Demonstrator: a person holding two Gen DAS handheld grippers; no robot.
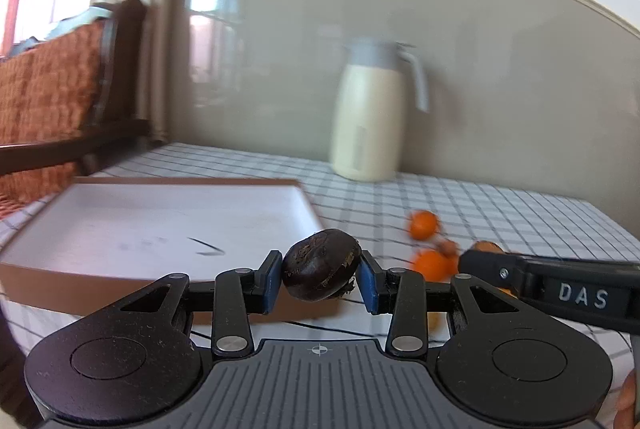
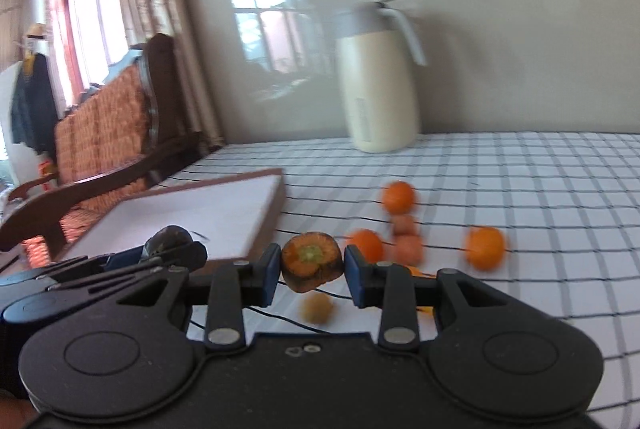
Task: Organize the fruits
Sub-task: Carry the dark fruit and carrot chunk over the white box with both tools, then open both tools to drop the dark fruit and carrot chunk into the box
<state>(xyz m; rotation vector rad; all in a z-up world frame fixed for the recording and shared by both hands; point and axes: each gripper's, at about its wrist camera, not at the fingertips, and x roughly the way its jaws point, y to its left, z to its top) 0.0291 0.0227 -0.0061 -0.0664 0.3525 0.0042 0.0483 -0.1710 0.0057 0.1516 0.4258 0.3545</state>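
My left gripper (image 1: 320,275) is shut on a dark brown, wrinkled round fruit (image 1: 320,263), held above the near right corner of a shallow brown tray with a white floor (image 1: 160,225). My right gripper (image 2: 311,267) is shut on an orange fruit with a green stem scar and darkened skin (image 2: 312,261), held above the checked tablecloth just right of the tray (image 2: 224,213). The left gripper with its dark fruit (image 2: 170,243) shows at the left of the right wrist view. The right gripper's body (image 1: 552,289) crosses the right side of the left wrist view.
Several small oranges (image 2: 485,247) and pale pinkish fruits (image 2: 408,247) lie on the cloth right of the tray, with a yellowish one (image 2: 317,307) nearer. A cream jug with a grey lid (image 2: 376,85) stands by the wall. A wooden chair (image 2: 120,133) is left of the table.
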